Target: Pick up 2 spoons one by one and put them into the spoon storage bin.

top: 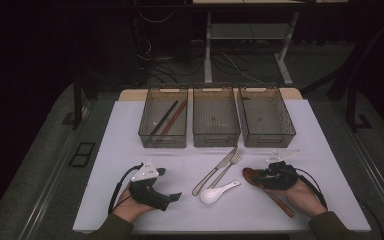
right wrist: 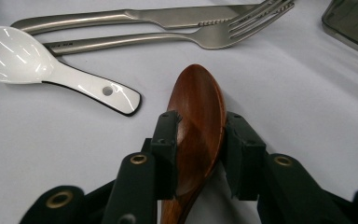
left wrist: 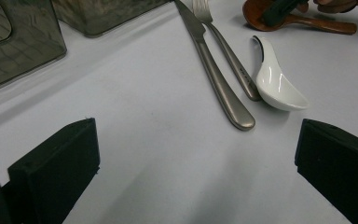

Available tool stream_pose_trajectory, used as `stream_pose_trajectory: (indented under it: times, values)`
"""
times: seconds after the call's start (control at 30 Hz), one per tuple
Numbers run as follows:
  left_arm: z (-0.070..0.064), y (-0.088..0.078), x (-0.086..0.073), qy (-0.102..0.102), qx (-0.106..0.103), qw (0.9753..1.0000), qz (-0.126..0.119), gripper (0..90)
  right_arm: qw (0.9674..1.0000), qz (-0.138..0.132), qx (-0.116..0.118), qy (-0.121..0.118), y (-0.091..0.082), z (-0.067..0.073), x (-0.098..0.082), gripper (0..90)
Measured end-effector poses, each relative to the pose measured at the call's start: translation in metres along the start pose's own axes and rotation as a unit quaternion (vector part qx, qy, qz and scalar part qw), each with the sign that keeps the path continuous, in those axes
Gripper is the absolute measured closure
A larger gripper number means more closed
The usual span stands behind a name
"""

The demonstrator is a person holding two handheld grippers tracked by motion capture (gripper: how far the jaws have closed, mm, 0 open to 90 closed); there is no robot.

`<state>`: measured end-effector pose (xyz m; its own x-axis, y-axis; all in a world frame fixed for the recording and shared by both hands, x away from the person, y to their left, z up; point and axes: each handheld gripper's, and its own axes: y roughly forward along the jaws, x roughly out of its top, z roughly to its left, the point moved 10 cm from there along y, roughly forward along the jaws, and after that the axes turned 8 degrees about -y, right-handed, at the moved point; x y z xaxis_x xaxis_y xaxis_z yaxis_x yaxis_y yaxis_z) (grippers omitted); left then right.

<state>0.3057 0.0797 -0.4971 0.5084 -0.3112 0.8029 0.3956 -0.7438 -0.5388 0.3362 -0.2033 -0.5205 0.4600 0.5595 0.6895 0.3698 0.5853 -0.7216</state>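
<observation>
- One wooden spoon [right wrist: 198, 116] lay on the white table [top: 105, 150], bowl clamped between the right gripper [right wrist: 199, 140] pads; its handle ran hidden under that gripper.
- No legible writing appeared on the knife [right wrist: 121, 18], fork [right wrist: 177, 39] or white ceramic spoon [right wrist: 37, 60].
- Left gripper [left wrist: 196, 154] stood released, jaws cropped at the frame edge.

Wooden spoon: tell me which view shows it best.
The right gripper view: the wooden spoon lies close up, its bowl between the right gripper pads, which press its edges. The high view shows it whole but small and dark. The left gripper view catches it at the top edge.
</observation>
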Motion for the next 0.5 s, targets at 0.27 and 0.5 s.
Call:
stream_pose_trajectory:
  times: [0.27, 0.5]
  values:
    - [-0.0005, -0.0002, -0.0001, 0.001, -0.001, 1.0, 0.0, 0.0, 0.9999, -0.005, 0.011, 0.005, -0.0019, 0.0023, 0.0019, 76.7]
    - [-0.0007, -0.0002, -0.0001, 0.001, -0.001, 1.0, 0.0, 0.0, 0.9999, -0.007, 0.012, -0.003, -0.0028, 0.0044, 0.0038, 80.0]
